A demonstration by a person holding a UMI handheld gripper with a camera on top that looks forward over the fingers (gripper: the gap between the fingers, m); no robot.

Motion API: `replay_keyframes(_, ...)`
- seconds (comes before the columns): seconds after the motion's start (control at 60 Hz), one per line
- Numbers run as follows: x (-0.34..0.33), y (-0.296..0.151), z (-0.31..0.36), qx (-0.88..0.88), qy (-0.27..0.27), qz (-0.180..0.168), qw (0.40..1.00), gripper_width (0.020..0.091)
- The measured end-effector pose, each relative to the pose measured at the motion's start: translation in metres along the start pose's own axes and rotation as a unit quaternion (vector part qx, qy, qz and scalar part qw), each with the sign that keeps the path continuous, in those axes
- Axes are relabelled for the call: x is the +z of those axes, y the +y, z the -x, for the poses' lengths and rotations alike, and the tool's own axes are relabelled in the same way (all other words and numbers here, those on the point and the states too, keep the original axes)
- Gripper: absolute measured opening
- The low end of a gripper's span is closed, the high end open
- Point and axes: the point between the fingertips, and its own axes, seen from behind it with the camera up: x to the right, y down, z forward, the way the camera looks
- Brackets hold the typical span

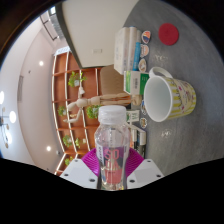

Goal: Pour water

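Bottle (112, 150) clamped in tool (113, 168), near mug (168, 98) on grey table (195, 60).

No readable text

The bottle (112, 150) label at six o'clock and the mug (168, 98) print at three o'clock are too small to make out.

Clear bottle (113, 150) with a white cap is showing pink on its label, matching the magenta pads (92, 160) of the tongs. The mug (168, 98) is wearing pale yellow-green with white inside, a red lid (169, 35) is glowing on the grey table (200, 60), and orange shelves (68, 85) are showing.
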Motion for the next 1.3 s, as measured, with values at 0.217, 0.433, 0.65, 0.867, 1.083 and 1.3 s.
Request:
replay_keyframes(0.217,0.004,-0.019,-0.011,0.163,0.002,-0.008,0.987,0.0317)
replay_keyframes(0.433,0.002,-0.027,-0.015,0.197,0.014,-0.009,0.98,0.0319)
replay_keyframes(0.65,-0.01,-0.023,-0.009,0.077,0.043,-0.007,0.996,0.0321)
replay_keyframes(0.867,-0.039,-0.072,0.042,-0.307,0.104,-0.05,0.945,0.0318)
replay_keyframes(1.083,-0.067,-0.163,0.078,-0.582,0.189,-0.132,0.78,0.0337)
replay_keyframes(1.3,-0.069,-0.253,0.043,-0.647,0.249,-0.162,0.702,0.0336)
